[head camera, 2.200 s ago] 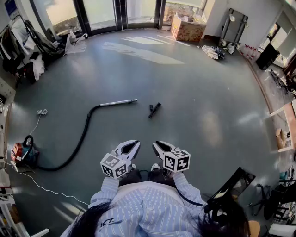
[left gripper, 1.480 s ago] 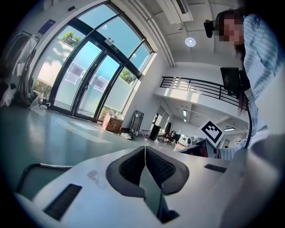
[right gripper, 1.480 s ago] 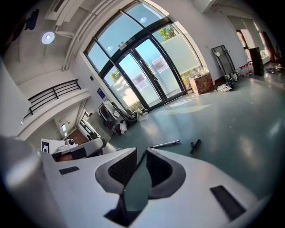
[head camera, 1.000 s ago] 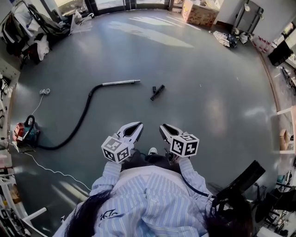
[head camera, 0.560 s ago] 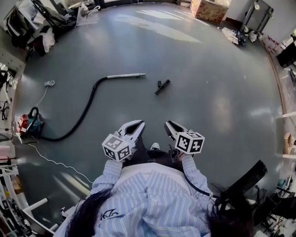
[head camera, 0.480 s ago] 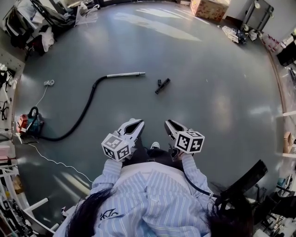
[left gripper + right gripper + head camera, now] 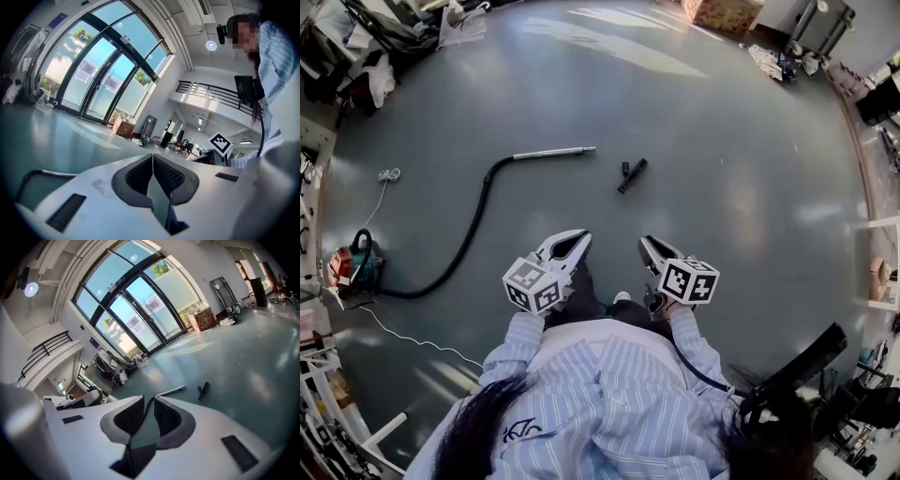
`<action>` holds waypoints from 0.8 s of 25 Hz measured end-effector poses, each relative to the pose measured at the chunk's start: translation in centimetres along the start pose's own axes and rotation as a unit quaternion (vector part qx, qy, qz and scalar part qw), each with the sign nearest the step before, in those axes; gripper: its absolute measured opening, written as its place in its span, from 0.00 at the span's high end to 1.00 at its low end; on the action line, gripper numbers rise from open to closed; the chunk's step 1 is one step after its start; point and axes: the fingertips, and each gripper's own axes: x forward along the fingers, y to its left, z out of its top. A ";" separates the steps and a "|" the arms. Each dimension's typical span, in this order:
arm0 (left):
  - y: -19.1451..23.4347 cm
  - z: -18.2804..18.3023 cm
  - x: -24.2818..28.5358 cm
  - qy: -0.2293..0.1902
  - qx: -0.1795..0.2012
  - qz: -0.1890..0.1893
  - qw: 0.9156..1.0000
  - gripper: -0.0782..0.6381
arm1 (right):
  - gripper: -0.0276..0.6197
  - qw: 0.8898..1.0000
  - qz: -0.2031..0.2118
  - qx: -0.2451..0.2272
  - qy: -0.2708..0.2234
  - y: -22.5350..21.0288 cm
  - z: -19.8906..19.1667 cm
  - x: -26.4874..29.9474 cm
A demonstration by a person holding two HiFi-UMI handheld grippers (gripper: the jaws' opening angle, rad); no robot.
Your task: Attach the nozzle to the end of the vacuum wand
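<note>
Left claw [image 7: 577, 235]: carried low ahead of the person's torso, tips toward the open floor [image 7: 741, 159]. Pads [image 7: 138, 176] pressed together along the full seam; nothing gripped.

Right claw [image 7: 648, 243]: carried beside the left, apart from it, tilted down toward the floor. Narrow gap between its pads [image 7: 129, 417]; nothing between them, only floor visible through the slot.

Nozzle [image 7: 632, 175]: small, black, lying flat on the floor ahead of the right claw, well apart from both claws.

Vacuum wand [image 7: 549, 152]: silver tube lying flat to the left of the nozzle, free end pointing toward it, near but not touching. Not yet attached.

Black hose [image 7: 474, 232]: joined to the wand's other end, curving down and left across the floor to the red vacuum body [image 7: 349, 268] at the left edge.

White power cord [image 7: 411, 339]: trailing from the vacuum body along the floor.

Cardboard box [image 7: 724, 11]: at the far side of the room, top edge of the head view.
</note>
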 end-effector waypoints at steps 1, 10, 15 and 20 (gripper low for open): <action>1.2 0.9 0.0 0.002 0.004 -0.005 1.000 0.88 | 0.85 1.000 -0.003 0.004 -0.003 0.5 0.6 1.1; 13.1 7.6 -1.8 0.007 -0.008 -0.038 0.999 0.88 | 0.85 0.999 -0.022 0.024 -0.025 6.5 5.7 11.2; 17.4 8.1 -2.0 0.007 -0.030 -0.034 0.999 0.88 | 0.85 0.999 -0.040 0.030 -0.012 7.3 6.4 13.9; 19.7 7.9 -1.1 0.017 -0.052 -0.045 0.998 0.88 | 0.85 0.997 -0.061 0.037 -0.001 7.0 7.3 15.0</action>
